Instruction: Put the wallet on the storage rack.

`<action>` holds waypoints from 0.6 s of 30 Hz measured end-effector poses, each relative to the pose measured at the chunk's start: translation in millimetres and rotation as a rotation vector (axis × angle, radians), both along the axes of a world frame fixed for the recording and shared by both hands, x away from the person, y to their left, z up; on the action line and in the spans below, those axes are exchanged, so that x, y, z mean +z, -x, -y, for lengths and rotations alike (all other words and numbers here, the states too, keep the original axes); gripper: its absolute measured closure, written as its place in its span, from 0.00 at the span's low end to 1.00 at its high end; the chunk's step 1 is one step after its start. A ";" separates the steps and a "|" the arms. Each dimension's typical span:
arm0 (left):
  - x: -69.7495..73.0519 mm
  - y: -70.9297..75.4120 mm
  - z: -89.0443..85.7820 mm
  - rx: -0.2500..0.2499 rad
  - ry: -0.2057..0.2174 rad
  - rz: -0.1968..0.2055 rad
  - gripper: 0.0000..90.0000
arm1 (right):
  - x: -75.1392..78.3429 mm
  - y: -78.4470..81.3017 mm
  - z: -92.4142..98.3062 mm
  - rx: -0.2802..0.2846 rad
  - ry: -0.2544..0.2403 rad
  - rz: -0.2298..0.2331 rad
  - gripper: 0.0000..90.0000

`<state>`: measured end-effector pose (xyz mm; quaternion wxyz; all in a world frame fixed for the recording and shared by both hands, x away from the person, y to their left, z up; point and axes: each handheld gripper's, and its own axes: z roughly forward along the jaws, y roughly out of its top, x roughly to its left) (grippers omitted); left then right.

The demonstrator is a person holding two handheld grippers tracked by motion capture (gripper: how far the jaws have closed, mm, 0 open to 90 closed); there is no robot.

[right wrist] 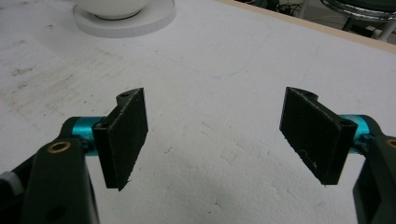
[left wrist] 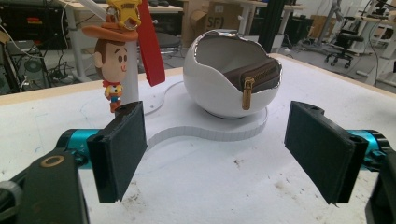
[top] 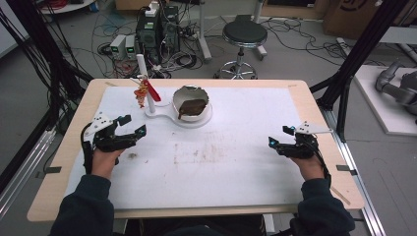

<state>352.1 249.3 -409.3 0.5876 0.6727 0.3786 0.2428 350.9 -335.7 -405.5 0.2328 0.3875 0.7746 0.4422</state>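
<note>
A white egg-shaped bowl (top: 192,102) (left wrist: 224,79) stands on a white base plate (top: 196,120) (left wrist: 219,130) at the back middle of the table. A brown zipped pouch (top: 193,106) (left wrist: 254,77) lies inside it. Beside it a white post (top: 146,83) carries a cowboy figure keychain (top: 141,93) (left wrist: 114,60) with a red strap (left wrist: 152,46). My left gripper (top: 134,125) (left wrist: 224,151) rests at the table's left, open and empty, pointed at the bowl. My right gripper (top: 279,136) (right wrist: 219,140) rests at the right, open over bare table.
The white table sheet (top: 221,162) has brownish stains near its middle. A round stool (top: 244,34), computer boxes (top: 157,29) and cables sit on the floor beyond the far edge. Black frame posts (top: 354,59) rise at both sides.
</note>
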 end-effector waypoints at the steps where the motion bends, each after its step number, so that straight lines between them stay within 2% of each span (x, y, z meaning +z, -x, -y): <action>1: -0.1 -0.1 0.0 -0.001 0.000 0.000 0.23 | 0.0 0.0 0.0 -0.001 -0.001 0.002 0.26; 18: -0.2 -0.1 0.4 -0.006 0.001 0.000 0.23 | 0.2 0.5 0.2 -0.002 0.000 0.003 0.26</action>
